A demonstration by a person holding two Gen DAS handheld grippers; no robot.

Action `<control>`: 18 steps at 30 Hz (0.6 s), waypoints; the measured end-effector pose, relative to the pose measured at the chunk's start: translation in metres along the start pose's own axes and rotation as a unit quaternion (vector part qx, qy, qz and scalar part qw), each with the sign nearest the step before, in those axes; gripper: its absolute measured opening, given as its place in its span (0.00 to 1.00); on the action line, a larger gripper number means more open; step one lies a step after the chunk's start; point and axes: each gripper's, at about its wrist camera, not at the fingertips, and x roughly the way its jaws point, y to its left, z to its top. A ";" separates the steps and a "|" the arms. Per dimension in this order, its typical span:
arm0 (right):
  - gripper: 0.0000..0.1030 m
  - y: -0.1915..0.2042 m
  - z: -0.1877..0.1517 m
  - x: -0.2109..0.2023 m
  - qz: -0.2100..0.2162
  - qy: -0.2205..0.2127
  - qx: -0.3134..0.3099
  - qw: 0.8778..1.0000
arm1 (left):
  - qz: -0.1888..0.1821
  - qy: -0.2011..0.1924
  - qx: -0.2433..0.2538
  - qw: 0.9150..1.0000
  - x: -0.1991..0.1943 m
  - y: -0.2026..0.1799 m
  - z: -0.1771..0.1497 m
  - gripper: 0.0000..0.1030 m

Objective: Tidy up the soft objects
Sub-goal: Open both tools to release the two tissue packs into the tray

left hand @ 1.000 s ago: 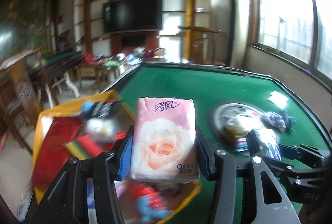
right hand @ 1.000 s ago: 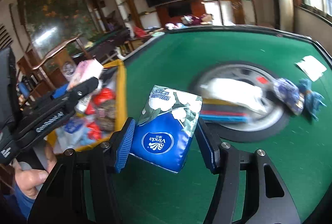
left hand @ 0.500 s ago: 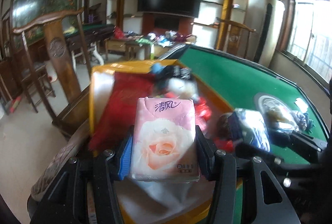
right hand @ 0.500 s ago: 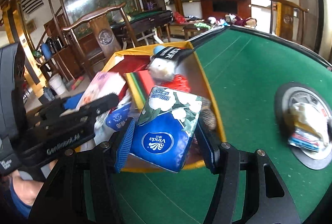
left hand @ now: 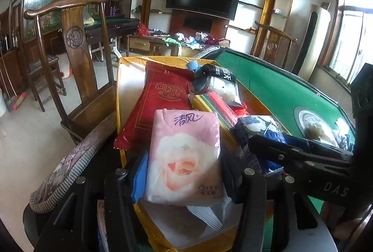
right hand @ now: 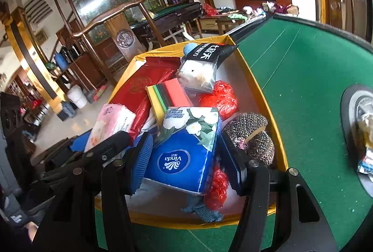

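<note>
While both grippers hang over the yellow-rimmed box (right hand: 256,93) at the edge of the green table (right hand: 314,79), each has a tissue pack between its jaws. The left gripper (left hand: 186,172) carries the pink rose-printed tissue pack (left hand: 184,156) upright; its jaws are opening, and the blue pad on the left side looks to be just touching the pack, though the right pad is too dark to judge. The right gripper (right hand: 186,154) is clamped at about half its spread on the blue Vinda tissue pack (right hand: 184,151), which sits tilted, its flowered end up, with both blue pads pressed against its sides.

Below them the box holds 1 red tissue pack (left hand: 156,109), a striped stack of cloths (right hand: 167,93), a clear bag with a black label (right hand: 205,65), 2 crumpled red bags (right hand: 220,99), a knitted brown item (right hand: 251,135) and a small blue knitted piece (right hand: 202,210). Beside the box stands a carved wooden chair (left hand: 77,42).
</note>
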 end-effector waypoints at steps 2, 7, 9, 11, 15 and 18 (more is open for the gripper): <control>0.58 -0.003 0.001 -0.004 0.004 -0.005 0.009 1.000 | 0.001 0.003 0.004 1.000 0.000 0.000 -0.001 0.63; 0.58 -0.002 0.003 -0.018 0.013 -0.025 0.011 1.000 | 0.004 0.007 0.006 1.000 -0.001 -0.003 -0.004 0.72; 0.58 -0.002 0.004 -0.026 0.013 -0.034 0.011 0.999 | 0.001 0.013 -0.004 1.000 -0.003 -0.001 -0.003 0.72; 0.58 -0.006 0.005 -0.034 0.013 -0.044 0.015 0.999 | -0.006 0.015 -0.013 1.000 -0.007 0.001 -0.001 0.72; 0.57 -0.038 0.011 -0.057 -0.006 -0.071 0.048 0.996 | -0.001 0.000 -0.013 1.000 -0.018 0.001 0.002 0.72; 0.57 -0.078 0.010 -0.073 -0.017 -0.074 0.097 0.992 | -0.001 -0.005 -0.006 1.000 -0.023 -0.005 0.004 0.72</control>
